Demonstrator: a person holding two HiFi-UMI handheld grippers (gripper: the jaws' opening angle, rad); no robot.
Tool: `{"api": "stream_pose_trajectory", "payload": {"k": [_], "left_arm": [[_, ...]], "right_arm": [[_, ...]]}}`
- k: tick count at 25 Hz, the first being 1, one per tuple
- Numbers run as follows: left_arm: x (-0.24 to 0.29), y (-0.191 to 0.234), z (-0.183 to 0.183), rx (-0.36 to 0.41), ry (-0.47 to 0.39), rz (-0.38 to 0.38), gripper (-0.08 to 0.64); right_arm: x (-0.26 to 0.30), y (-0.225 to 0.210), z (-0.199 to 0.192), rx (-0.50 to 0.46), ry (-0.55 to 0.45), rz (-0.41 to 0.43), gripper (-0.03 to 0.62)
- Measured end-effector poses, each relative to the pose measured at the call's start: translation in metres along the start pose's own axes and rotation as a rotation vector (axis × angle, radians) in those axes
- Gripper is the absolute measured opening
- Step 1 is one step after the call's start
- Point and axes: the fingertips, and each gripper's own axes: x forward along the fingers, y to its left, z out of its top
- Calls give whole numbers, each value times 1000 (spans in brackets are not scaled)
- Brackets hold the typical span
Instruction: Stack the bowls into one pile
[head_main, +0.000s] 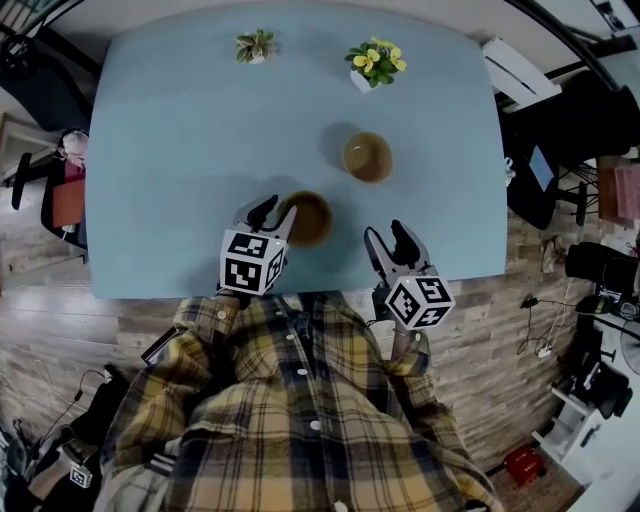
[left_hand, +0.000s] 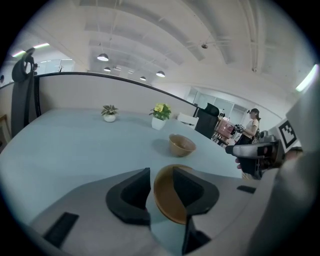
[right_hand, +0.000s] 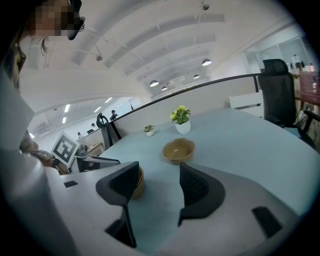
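**Currently: bowls unstacked, left jaws slack round the near rim**

Head view. Both bowls sit upright and well apart on the tabletop (head_main: 180, 150), the near bowl (head_main: 306, 218) by your edge and the far bowl (head_main: 367, 157) beyond it. Your left hand-held gripper (head_main: 272, 215) is at the near bowl's left rim. Your right hand-held gripper (head_main: 387, 236) hangs to the right, clear of both.

Left gripper view. The jaws straddle the near bowl's wall, but tabletop shows in the gap: released, not clamped. The placement suits a rim pinch.

Right gripper view. The jaws are apart and empty, probably kept free to steady the far bowl.
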Motion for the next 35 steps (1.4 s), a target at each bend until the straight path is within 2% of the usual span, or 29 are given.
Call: {"api": "stream_pose_trajectory", "payload": {"k": [7,14,24,29,35], "left_arm": [[-22,14,2,-58,-53,61,130],[-41,28,-4,-104,-75,118,129],[-52,36,-7,-134,-89,161,126],[-52,36,-8,-137,-92,162,124],[-50,36,-9,-137,-91,160,124]], "right_arm": [[26,-25,26,-24,-9,-2,259],[75,-49,41,-133,84,10,259],[134,-87,35,-221,257,-5,259],[152,-96,22,-225,325,-5,257],[161,-100,15,-240,350,-9,199]]}}
